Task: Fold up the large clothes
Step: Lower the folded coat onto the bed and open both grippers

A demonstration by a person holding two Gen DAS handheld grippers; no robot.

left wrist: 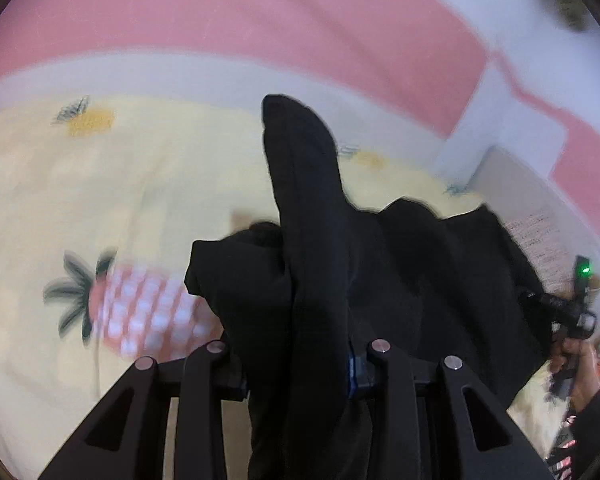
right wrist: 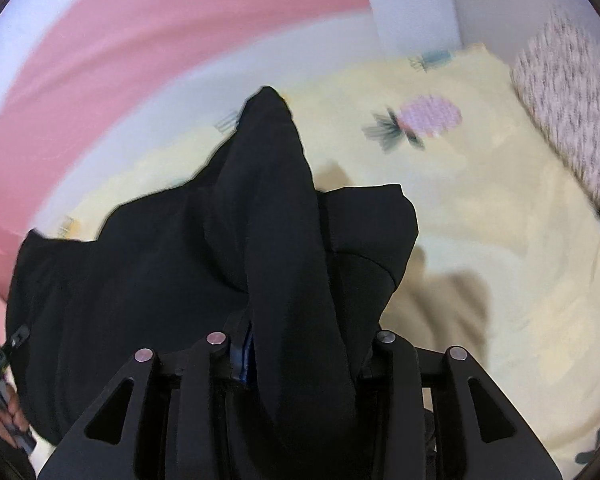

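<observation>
Bunched in both claws, the large black fabric garment (left wrist: 420,272) hangs above the yellow pineapple-print bed sheet (left wrist: 80,200); left claw (left wrist: 300,364) and right claw (right wrist: 300,356) pinch it, probably to spread it.

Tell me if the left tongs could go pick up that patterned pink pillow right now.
Probably not: the left tongs are shut on the black garment, which hangs between them and the pillow.

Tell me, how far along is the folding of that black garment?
Early on. Done: both the left gripper and right gripper have pinched the black garment. In hand: it hangs bunched between them above the yellow bedsheet. Left: no neat fold shows yet.
</observation>
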